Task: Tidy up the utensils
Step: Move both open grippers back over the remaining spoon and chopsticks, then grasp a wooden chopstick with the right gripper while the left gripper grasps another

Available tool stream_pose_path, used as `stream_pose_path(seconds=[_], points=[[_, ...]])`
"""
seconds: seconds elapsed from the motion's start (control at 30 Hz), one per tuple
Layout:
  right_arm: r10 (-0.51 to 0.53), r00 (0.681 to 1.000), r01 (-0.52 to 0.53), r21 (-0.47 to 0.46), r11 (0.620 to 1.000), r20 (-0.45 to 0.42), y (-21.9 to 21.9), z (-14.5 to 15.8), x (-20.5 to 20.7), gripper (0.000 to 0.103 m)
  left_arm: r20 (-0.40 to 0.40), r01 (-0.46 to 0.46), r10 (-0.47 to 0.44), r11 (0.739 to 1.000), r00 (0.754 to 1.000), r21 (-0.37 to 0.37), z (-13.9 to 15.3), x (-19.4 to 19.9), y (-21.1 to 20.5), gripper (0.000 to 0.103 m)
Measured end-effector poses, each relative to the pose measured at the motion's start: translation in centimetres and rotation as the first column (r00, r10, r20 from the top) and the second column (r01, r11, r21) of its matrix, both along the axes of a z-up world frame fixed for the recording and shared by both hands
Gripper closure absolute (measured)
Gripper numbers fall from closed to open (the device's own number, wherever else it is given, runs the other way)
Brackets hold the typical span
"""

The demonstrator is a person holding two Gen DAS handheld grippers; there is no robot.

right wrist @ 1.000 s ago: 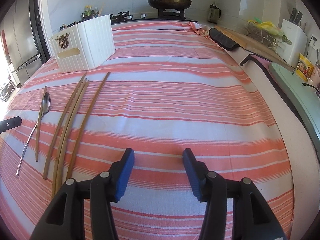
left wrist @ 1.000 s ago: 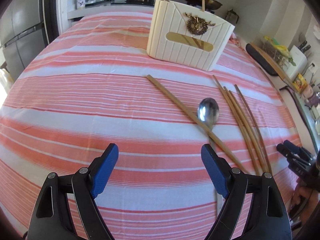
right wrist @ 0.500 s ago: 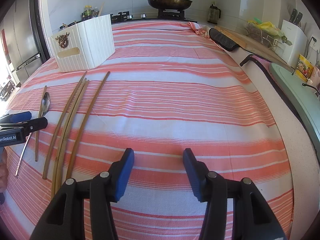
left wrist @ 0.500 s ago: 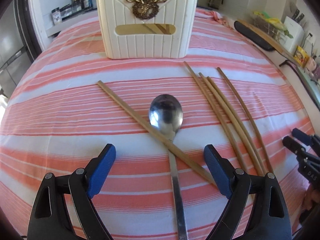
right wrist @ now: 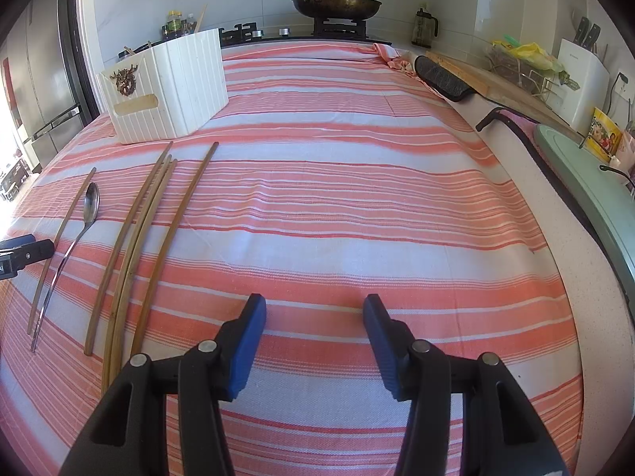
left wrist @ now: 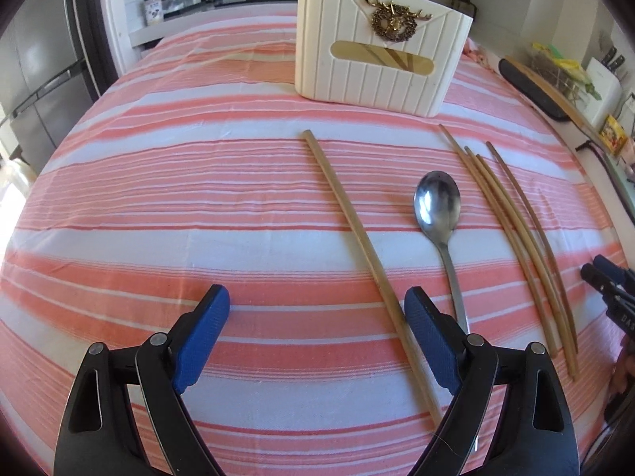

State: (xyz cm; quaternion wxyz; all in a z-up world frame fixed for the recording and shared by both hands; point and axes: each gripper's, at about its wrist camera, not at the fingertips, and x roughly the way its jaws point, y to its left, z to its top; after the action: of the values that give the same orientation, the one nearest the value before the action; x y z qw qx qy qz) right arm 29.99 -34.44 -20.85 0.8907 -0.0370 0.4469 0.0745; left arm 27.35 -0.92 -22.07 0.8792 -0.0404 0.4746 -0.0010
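My left gripper (left wrist: 317, 317) hangs low over the near part of the striped tablecloth (left wrist: 198, 214) with its blue pads spread wide and nothing between them; the bare cloth shows in the gap. Just inside my right-hand pad (left wrist: 430, 341) runs a single chopstick (left wrist: 353, 230), lying on the cloth and slanting from the middle of the table down toward the near edge, its near end passing under that finger. Next to the right lies the metal spoon (left wrist: 438, 202), bowl up and pointing toward the far edge, its handle running back toward me and touching or nearly touching the same finger; I cannot tell which. Further right, four more chopsticks (left wrist: 512, 230) lie roughly side by side, the left three bunched close and the fourth a little apart, all slanting toward the near right edge. Beyond them all, toward the far edge, stands the white ribbed utensil holder (left wrist: 381, 59) with a gold stag emblem on its face and chopsticks poking out of the top. My right gripper (right wrist: 315, 329) sits over the near middle of the cloth, well to the right of the chopsticks, its pads also apart and holding nothing. A pan (right wrist: 335, 4) rests on the stove behind the table.
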Motion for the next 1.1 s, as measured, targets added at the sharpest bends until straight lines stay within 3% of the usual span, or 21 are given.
stream_pose_path(seconds=[0.17,0.3,0.5,1.1], points=[[-0.023,1.0,0.024,0.033,0.999,-0.007,-0.3,0.4,0.0,0.051,-0.004,0.015,-0.014,0.999,1.0,0.037,-0.2,-0.4,0.0,0.012],[0.001,1.0,0.001,0.111,0.994,-0.021,0.9,1.4,-0.2,0.051,0.006,0.018,-0.018,0.999,1.0,0.039,-0.3,-0.6,-0.1,0.01],[0.063,0.998,-0.062,0.072,0.995,-0.002,3.7,2.2,-1.1,0.051,0.009,0.03,-0.031,0.998,0.999,0.056,-0.5,-0.7,0.2,0.005],[0.054,0.997,-0.048,0.114,0.992,-0.052,3.3,1.5,-1.2,0.051,0.011,0.009,-0.01,0.998,1.0,0.063,-0.6,-0.8,1.5,0.0]])
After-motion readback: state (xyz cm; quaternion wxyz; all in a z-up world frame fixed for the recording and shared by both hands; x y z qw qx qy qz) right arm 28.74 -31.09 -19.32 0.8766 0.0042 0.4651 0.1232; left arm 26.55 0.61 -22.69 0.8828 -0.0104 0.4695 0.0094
